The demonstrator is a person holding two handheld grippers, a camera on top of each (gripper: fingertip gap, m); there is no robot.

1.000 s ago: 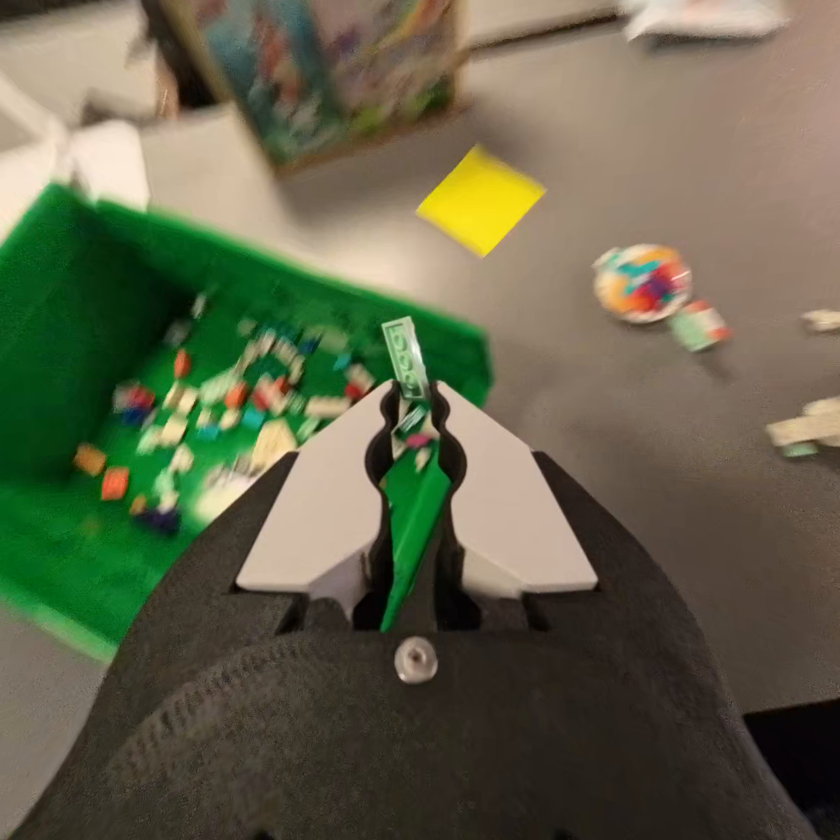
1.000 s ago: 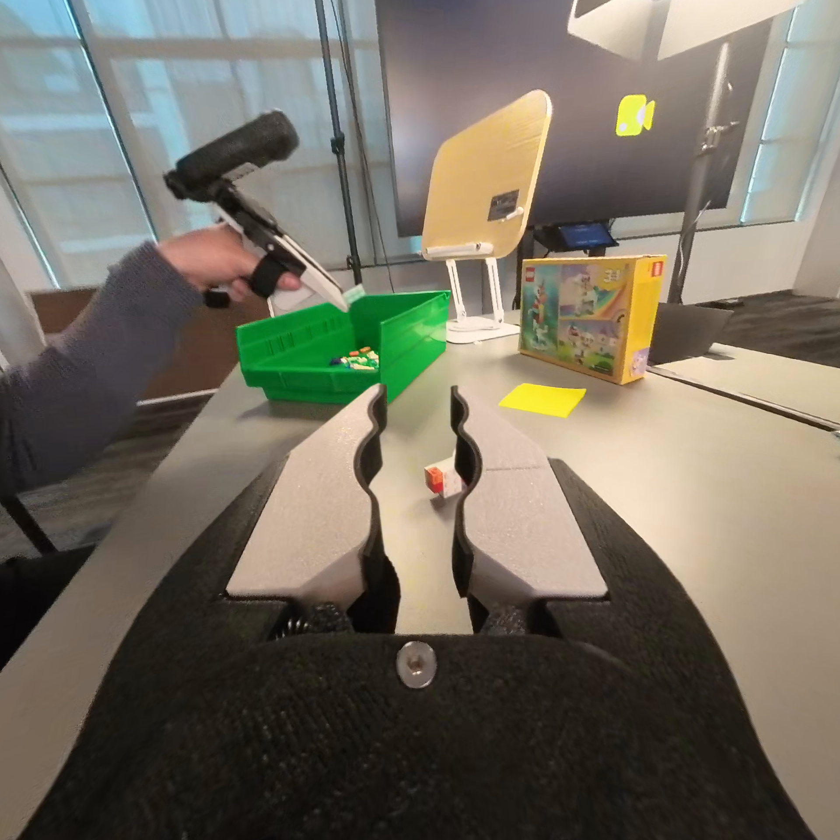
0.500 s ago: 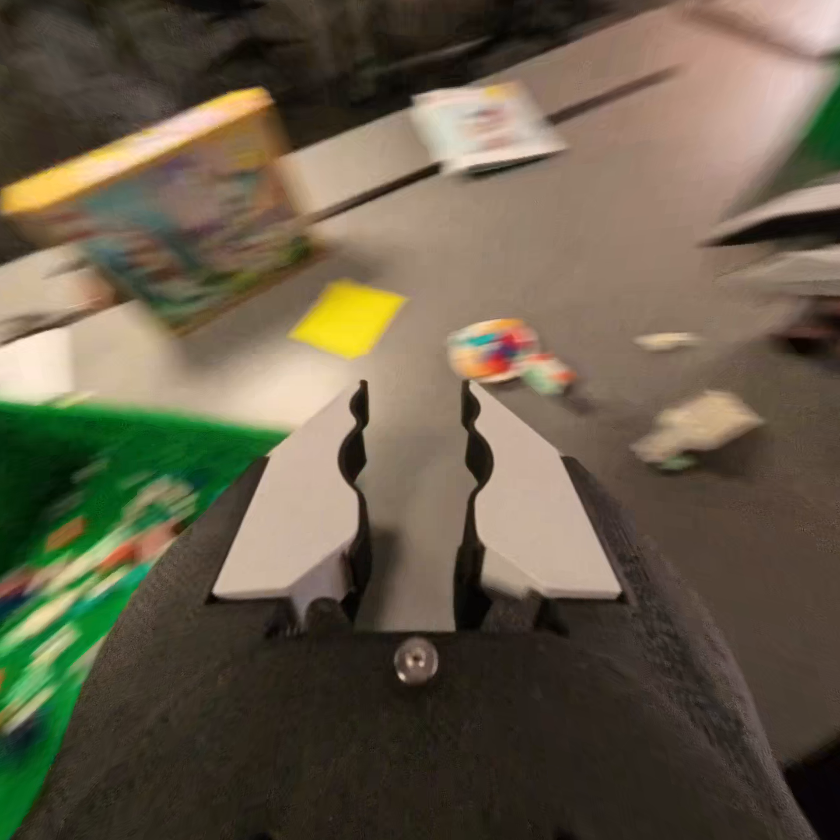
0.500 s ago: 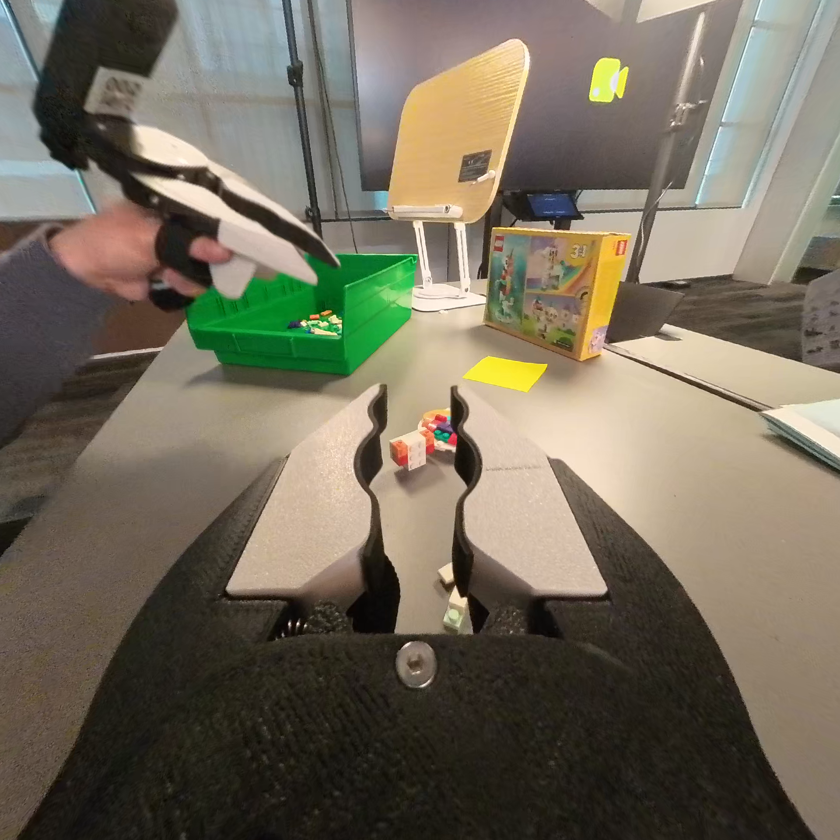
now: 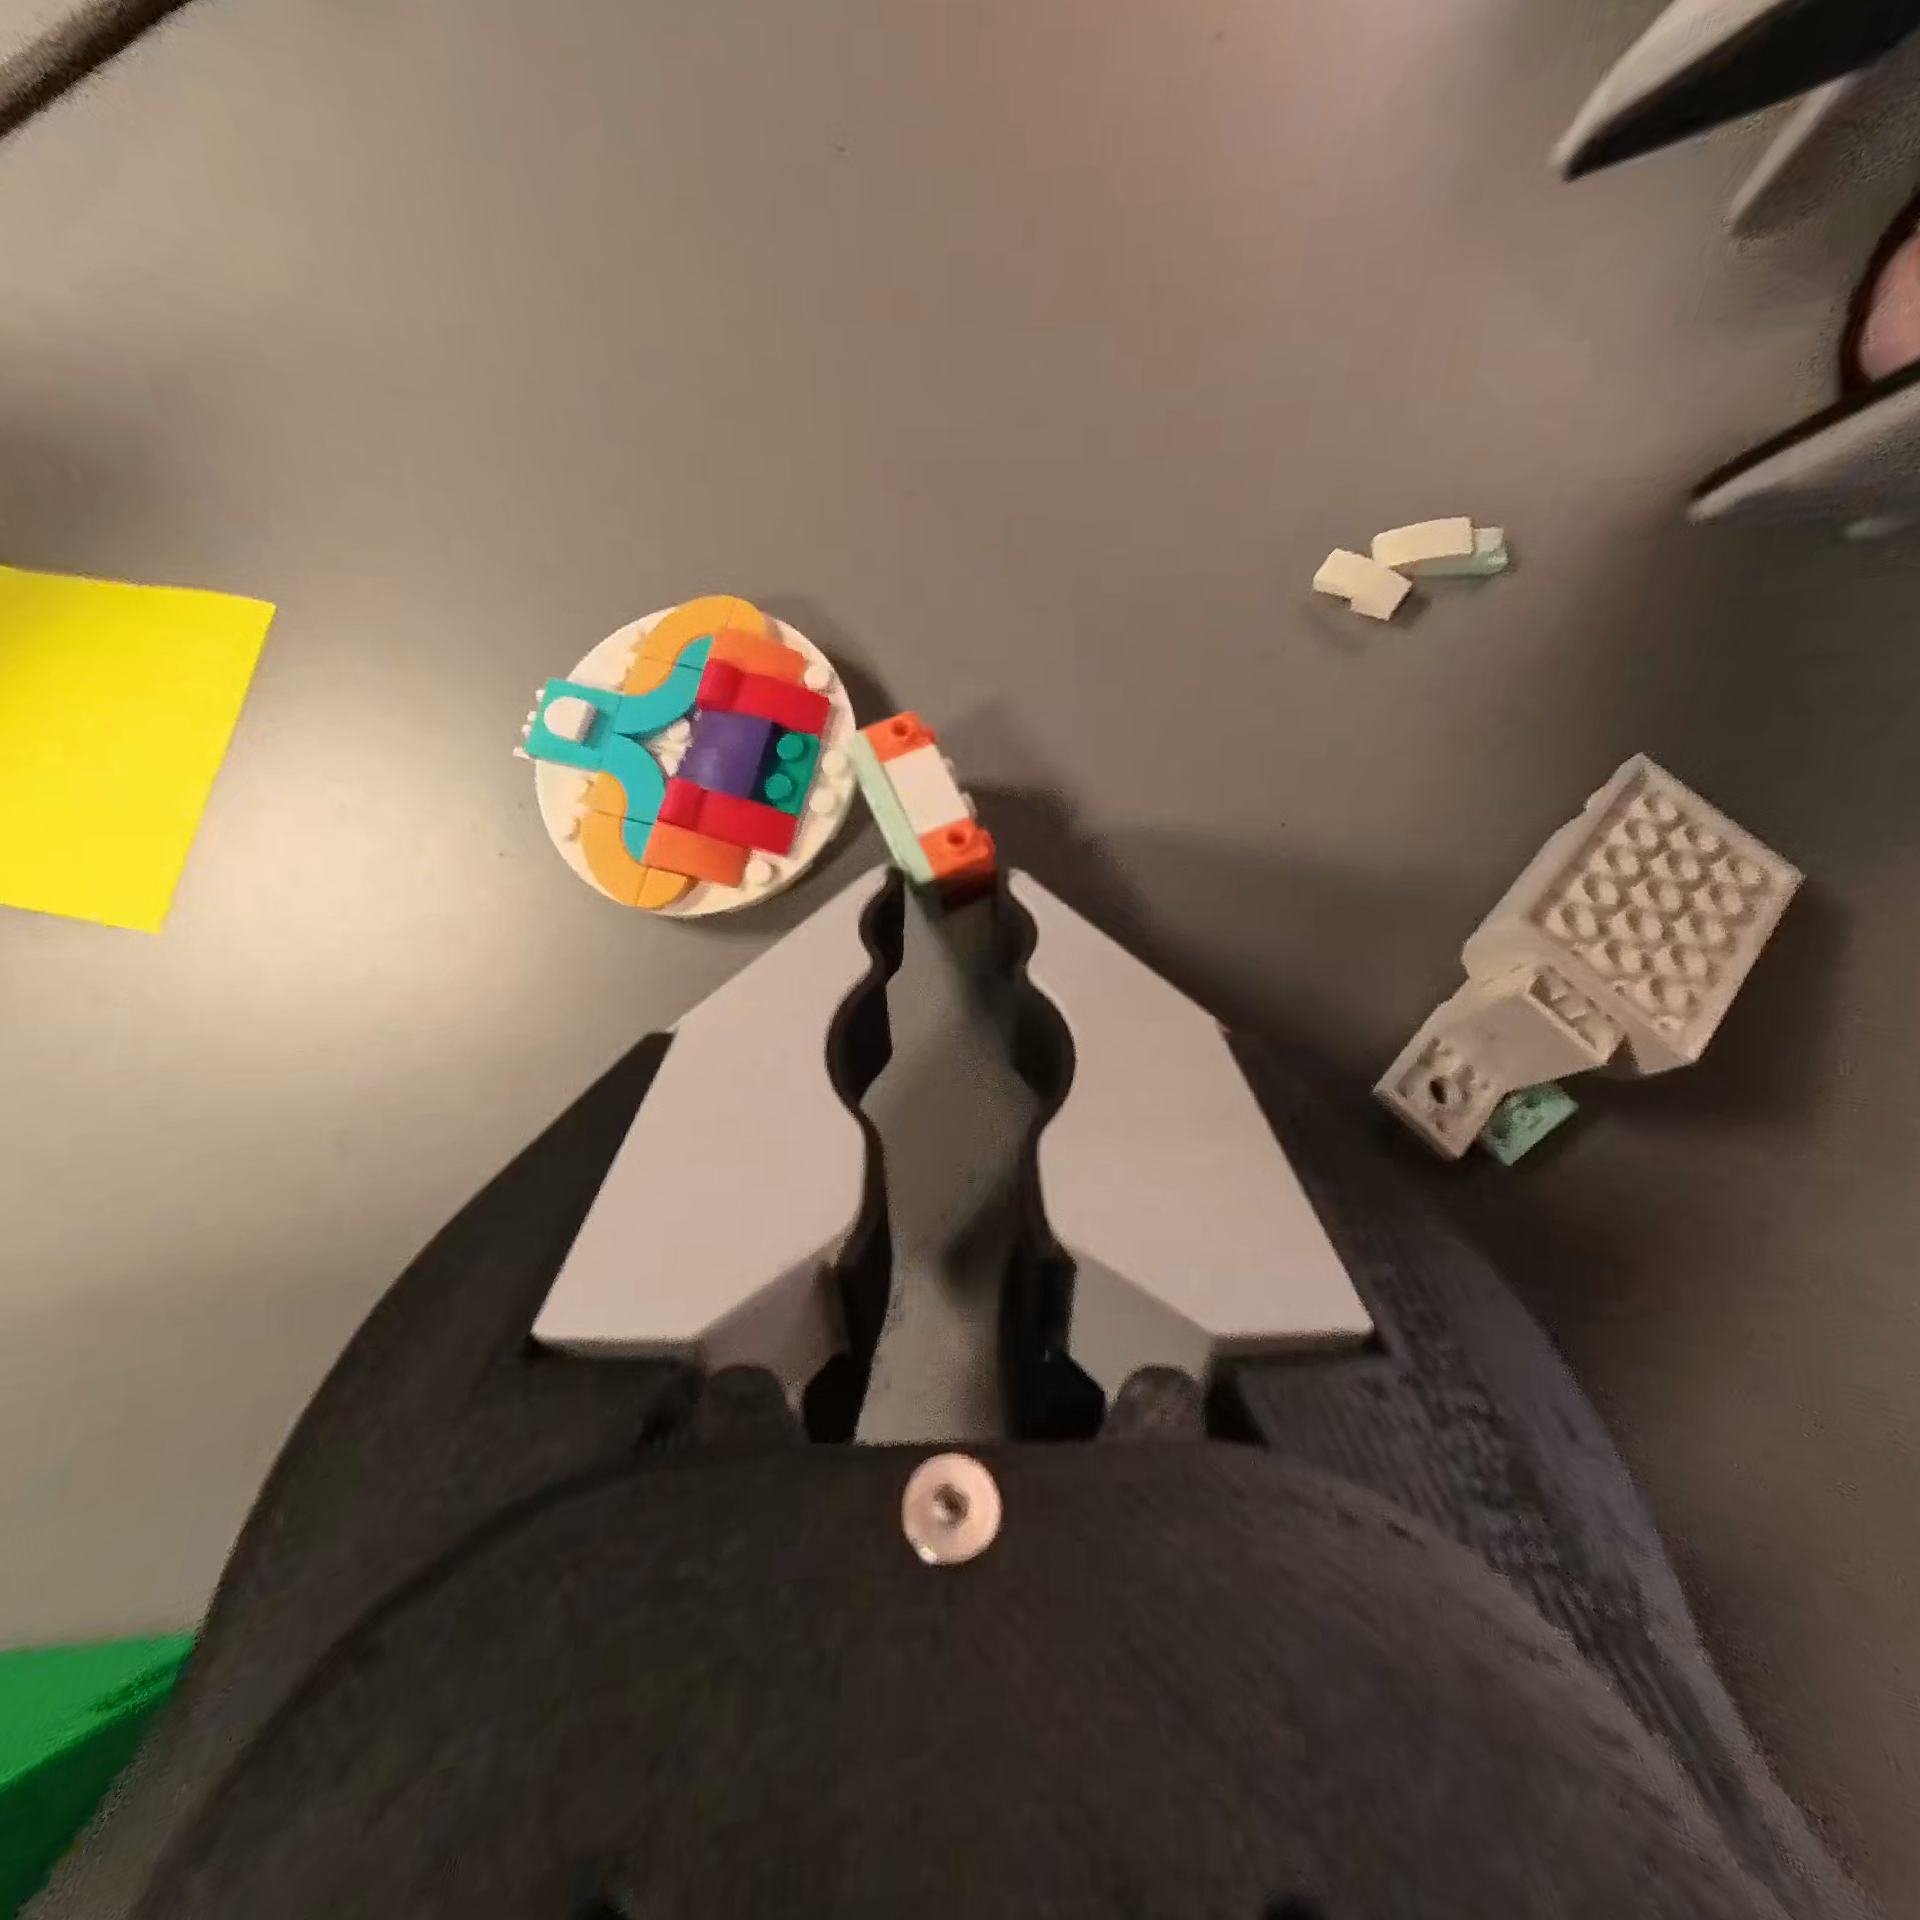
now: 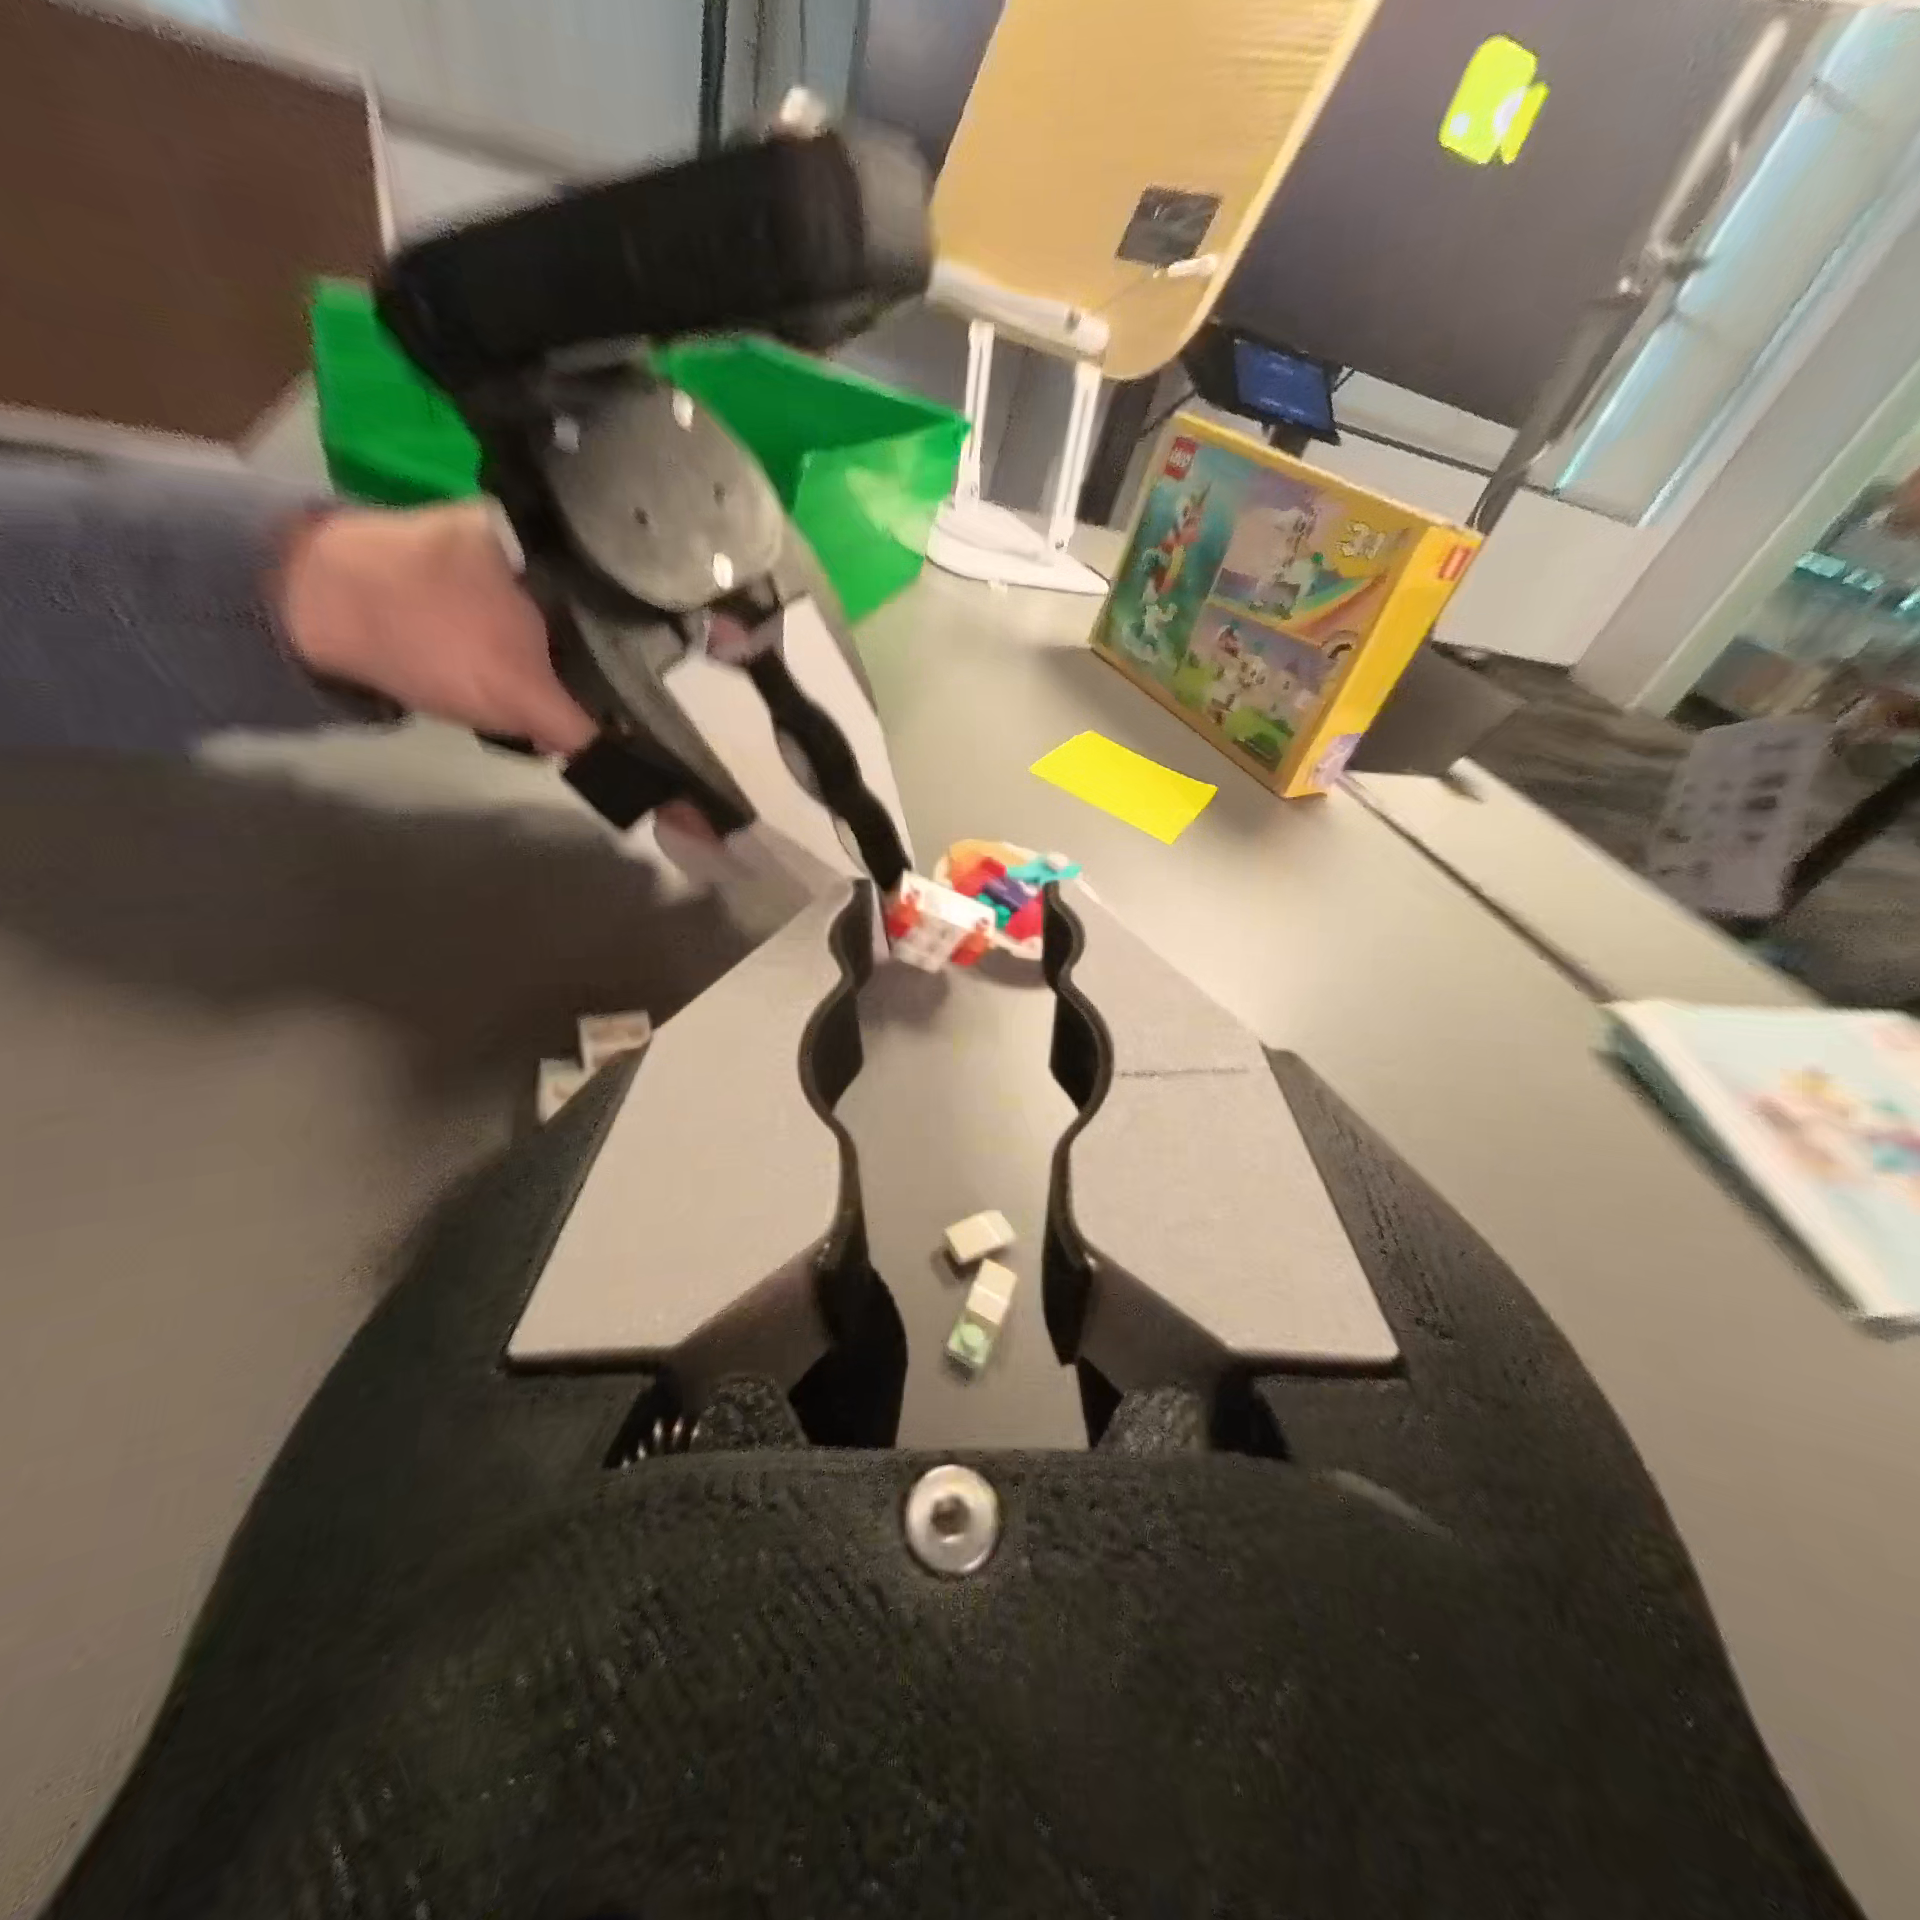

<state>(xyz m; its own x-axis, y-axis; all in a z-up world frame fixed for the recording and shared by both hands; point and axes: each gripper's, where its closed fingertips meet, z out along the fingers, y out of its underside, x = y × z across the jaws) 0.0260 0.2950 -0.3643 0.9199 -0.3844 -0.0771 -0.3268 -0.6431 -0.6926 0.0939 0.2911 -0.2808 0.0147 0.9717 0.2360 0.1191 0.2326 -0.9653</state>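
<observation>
Your left gripper [image 5: 945, 883] hangs over the orange-and-white brick piece [image 5: 923, 802], jaws released.
It straddles one end; your right gripper [image 6: 951, 914] waits released above the desk [image 5: 1039, 312].

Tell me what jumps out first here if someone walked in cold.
The round brick model, bright orange, red and teal, sits mid-table with a small orange-and-white brick block beside it. The left gripper hangs open just above that block. Off to the side lies a yellow paper square, and a green bin and a yellow toy box stand farther back.
</observation>
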